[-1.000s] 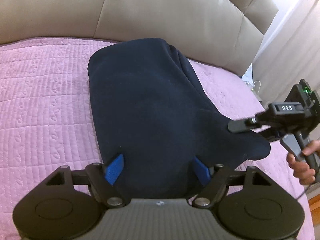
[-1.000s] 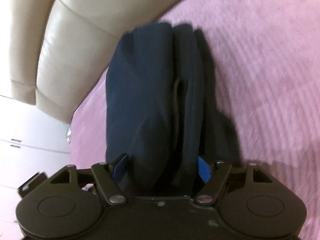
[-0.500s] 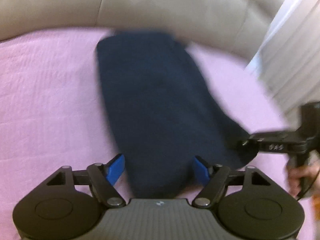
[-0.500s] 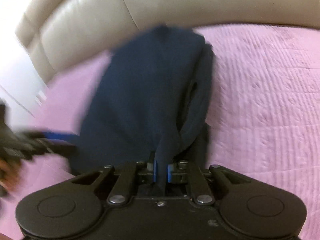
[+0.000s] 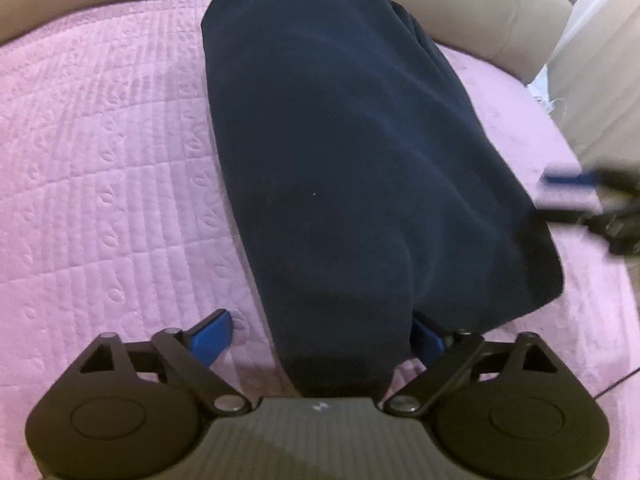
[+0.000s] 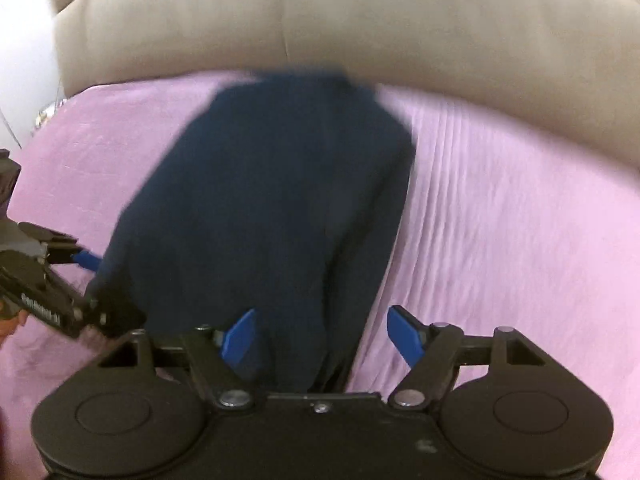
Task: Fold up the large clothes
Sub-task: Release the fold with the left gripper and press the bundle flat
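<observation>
I'm looking at a pink quilted bedspread [image 5: 104,184] filling both views, with a beige padded headboard [image 6: 360,32] curving across the far side. On the spread lies the navy garment [image 5: 352,160], folded into a long thick bundle; its long axis runs away from me toward the headboard, far end just short of the padding, near end right under my tools. No boxes or baskets in sight, only cloth on the bed. From the right wrist view the bundle [image 6: 280,200] shows a lengthwise fold seam and is blurred. My left gripper [image 5: 318,338] has just been spreading its jaws; the garment's narrow near end sits between them, the left blue pad [image 5: 212,336] clear of the cloth over bare quilt, the right pad partly tucked under the fabric edge, so I read no pinch. My right gripper [image 6: 322,338] has just sprung wide too; a dark fold hangs between its blue fingers [image 6: 404,334] without being squeezed. Each tool shows at the other's frame edge, beside the garment's near corner.
</observation>
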{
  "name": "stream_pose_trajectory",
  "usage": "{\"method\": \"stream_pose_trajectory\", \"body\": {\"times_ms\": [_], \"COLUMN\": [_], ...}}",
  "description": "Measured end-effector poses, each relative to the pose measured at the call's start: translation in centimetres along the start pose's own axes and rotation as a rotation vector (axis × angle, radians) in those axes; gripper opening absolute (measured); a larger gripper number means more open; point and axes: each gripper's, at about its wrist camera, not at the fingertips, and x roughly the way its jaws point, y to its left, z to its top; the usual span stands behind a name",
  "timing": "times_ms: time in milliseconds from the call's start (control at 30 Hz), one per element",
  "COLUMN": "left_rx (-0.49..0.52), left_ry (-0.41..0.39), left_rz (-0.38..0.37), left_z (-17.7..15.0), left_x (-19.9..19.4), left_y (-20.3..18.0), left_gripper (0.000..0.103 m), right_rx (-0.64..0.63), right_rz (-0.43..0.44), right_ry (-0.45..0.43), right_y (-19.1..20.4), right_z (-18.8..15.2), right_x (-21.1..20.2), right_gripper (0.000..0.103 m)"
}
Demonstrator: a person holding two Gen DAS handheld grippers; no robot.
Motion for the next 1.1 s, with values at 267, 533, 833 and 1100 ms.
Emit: {"method": "stream_pose_trajectory", "body": {"times_ms": [267,533,833,1100], "left_rx": [0.02,0.033,0.085,0.107], "left_ry": [-0.006,-0.019,-0.013,-0.015], "left_rz": [0.021,0.027,0.063,-0.104], "left_z": [-0.1,0.0,-0.9,-3.1], "left_x": [-0.4,-0.3,0.2,-6.2], "left_y": [-0.7,-0.9,-2.4,-2.1], "left_gripper": [0.096,0.099,0.103,0.075], "right_rx": [-0.067,0.139,0.109,0.053], "right_rz": [0.177,0.236,0.095,-0.014], "right_ry": [-0.141,0.004,-0.024,0.005], "right_y": [2.6,0.0,-0.5,-4.2], "right_z": [8.2,10.0,12.3,11.6], "right_x": [4.3,14.5,15.7,10.7], "right_gripper": [0.102,0.103,0.103,0.102]}}
